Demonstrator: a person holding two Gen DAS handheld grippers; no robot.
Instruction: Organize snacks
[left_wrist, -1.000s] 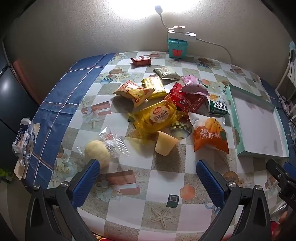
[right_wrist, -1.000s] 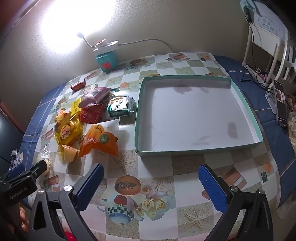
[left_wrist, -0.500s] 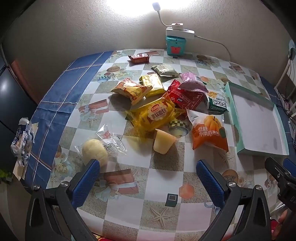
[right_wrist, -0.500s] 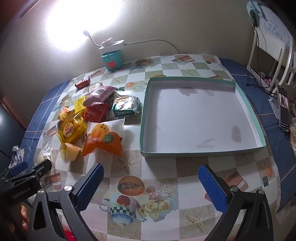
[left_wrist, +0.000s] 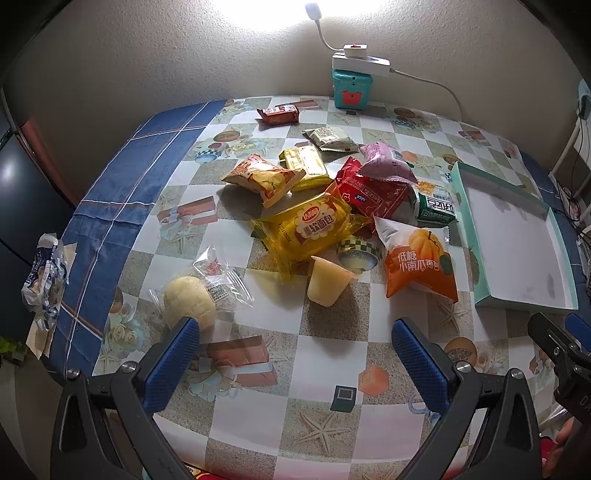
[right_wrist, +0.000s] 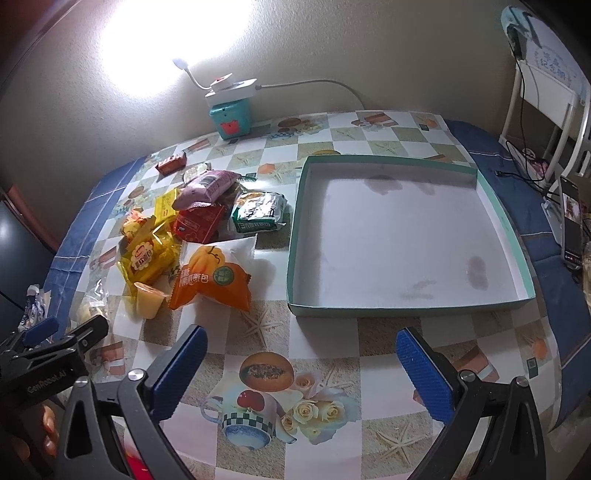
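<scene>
A pile of snack packets lies mid-table: an orange pumpkin-bread bag (left_wrist: 419, 264) (right_wrist: 210, 282), a yellow bread bag (left_wrist: 314, 229) (right_wrist: 146, 256), a red packet (left_wrist: 369, 194), a pink packet (left_wrist: 384, 166), a green-white packet (right_wrist: 258, 214), a yellow jelly cup (left_wrist: 327, 282) and a clear-wrapped round bun (left_wrist: 190, 301). An empty shallow green-rimmed box (right_wrist: 406, 312) (left_wrist: 517, 302) sits to the right. My left gripper (left_wrist: 295, 350) is open and empty above the near table, before the jelly cup. My right gripper (right_wrist: 301, 365) is open and empty before the box.
A teal box with a power strip and lit lamp (left_wrist: 351, 85) stands at the back wall. A small red bar (left_wrist: 279, 114) lies near it. A crumpled wrapper (left_wrist: 44, 273) hangs off the left edge. A white chair and a phone (right_wrist: 570, 221) are on the right.
Both grippers pulled back and rose slightly, so the snacks and box look a bit farther away. Both stayed open. No object moved.
</scene>
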